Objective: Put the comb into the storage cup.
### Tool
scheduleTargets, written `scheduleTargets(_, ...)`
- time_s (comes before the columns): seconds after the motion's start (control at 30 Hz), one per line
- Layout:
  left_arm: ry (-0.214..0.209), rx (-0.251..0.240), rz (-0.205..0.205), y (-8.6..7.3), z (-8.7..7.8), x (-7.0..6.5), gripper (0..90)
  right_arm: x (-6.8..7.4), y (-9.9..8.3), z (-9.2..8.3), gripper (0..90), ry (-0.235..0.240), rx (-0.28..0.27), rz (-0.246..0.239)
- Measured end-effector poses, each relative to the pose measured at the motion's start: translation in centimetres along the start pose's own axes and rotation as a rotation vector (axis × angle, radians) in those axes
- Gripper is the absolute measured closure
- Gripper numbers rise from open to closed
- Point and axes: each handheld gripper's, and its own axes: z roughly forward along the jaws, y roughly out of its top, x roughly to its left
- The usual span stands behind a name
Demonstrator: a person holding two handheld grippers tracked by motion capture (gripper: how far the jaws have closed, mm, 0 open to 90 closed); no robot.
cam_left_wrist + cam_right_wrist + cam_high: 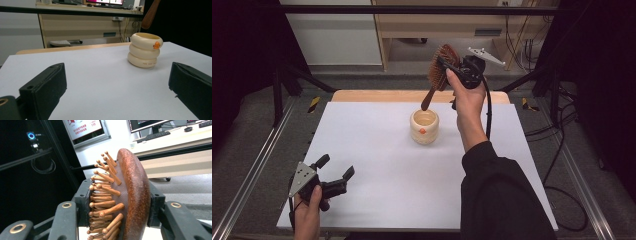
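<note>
Above the cup point(424, 127), your right gripper point(451, 67) clamps the hairbrush point(439, 70) head; lowering off-centre could tip it. Left gripper point(335, 174) rests agape.

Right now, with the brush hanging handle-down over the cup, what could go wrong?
The right gripper clamps the hairbrush across its head, one pad on the bristles, so the brush might twist or slip. The handle tip hangs near the rim of the cream cup; a slightly off descent could catch the rim and tip the unheld cup, since the left gripper sits open, far away.
</note>
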Motion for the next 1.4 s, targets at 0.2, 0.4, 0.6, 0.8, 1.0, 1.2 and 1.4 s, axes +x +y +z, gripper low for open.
scheduleTargets(0.2,-0.002,-0.002,-0.002,0.0,0.0,0.1,1.8,-0.1,-0.4,0.3,50.7,0.0,0.019,-0.014)
scheduleTargets(0.4,0.0,-0.003,-0.004,0.0,0.0,0.1,1.8,-0.4,-1.2,0.6,50.6,0.002,0.038,0.0)
scheduleTargets(0.6,-0.002,-0.002,-0.004,0.0,0.0,0.1,1.9,-0.9,-1.8,0.5,50.6,-0.003,0.053,0.008)
scheduleTargets(0.8,-0.001,0.0,0.001,0.0,0.0,0.1,2.0,-1.0,-2.0,0.4,50.5,0.002,0.056,0.015)
scheduleTargets(1.0,-0.002,-0.002,-0.001,0.0,0.0,0.1,2.0,-1.3,-2.8,0.2,50.4,0.005,0.064,0.014)
scheduleTargets(1.2,-0.002,0.0,-0.001,0.0,0.0,0.1,2.0,-1.5,-3.7,0.2,50.4,0.005,0.069,0.02)
scheduleTargets(1.4,-0.001,-0.001,-0.002,0.0,0.0,0.1,2.0,-1.7,-4.3,0.2,50.4,0.007,0.076,0.028)
